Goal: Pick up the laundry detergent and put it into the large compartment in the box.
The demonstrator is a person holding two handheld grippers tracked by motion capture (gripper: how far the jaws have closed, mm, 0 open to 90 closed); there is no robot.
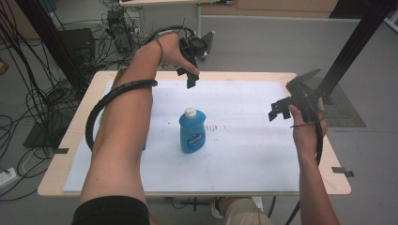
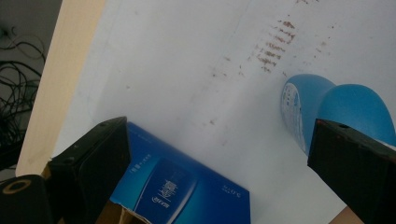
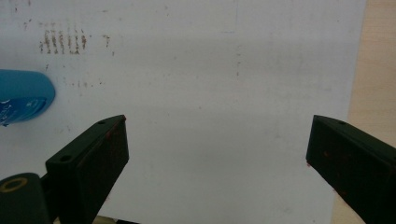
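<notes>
Upright, glossy blue plastic bottle (image 1: 192, 131), white-capped.

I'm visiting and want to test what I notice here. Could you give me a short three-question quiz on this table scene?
1. True or false: the blue bottle lies flat on the white sheet.
2. What colour is the bottle's cap?
3. The left gripper and right gripper are: A) both open and empty, B) both clamped on the bottle, C) one holding the blue box.

Key
1. False: it stands upright.
2. White.
3. A: both grippers' jaws stand wide apart with nothing between them.
</notes>
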